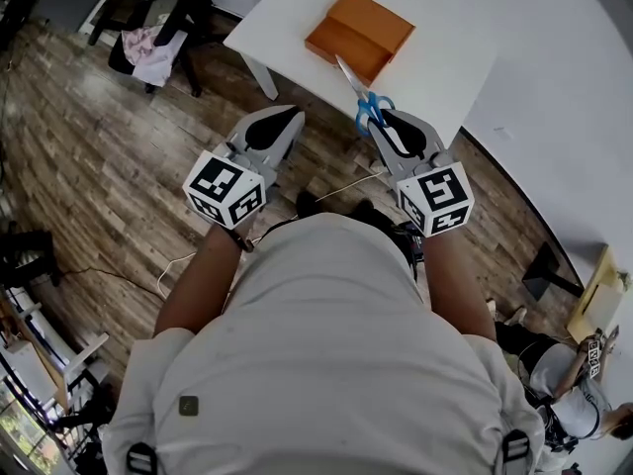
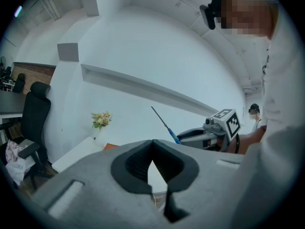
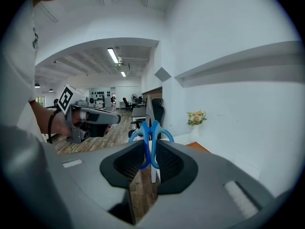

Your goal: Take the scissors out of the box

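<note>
An orange box [image 1: 358,33] lies on the white table [image 1: 445,38], with nothing showing inside it. The scissors [image 1: 364,97] have blue handles and silver blades. My right gripper [image 1: 384,119] is shut on the handles and holds them in the air at the table's near edge, blades pointing away toward the box. In the right gripper view the scissors [image 3: 150,137] stand upright between the pads. My left gripper [image 1: 287,117] hangs over the wooden floor to the left, shut with nothing in it; its tips [image 2: 152,157] meet. The box's corner [image 2: 110,146] peeks above them.
A black office chair [image 1: 148,38] with a pale cloth on it stands left of the table. A vase of flowers [image 2: 101,120] sits on the table's far side by the white wall. Another person [image 1: 574,384] is at the lower right. A cable [image 1: 198,257] runs across the floor.
</note>
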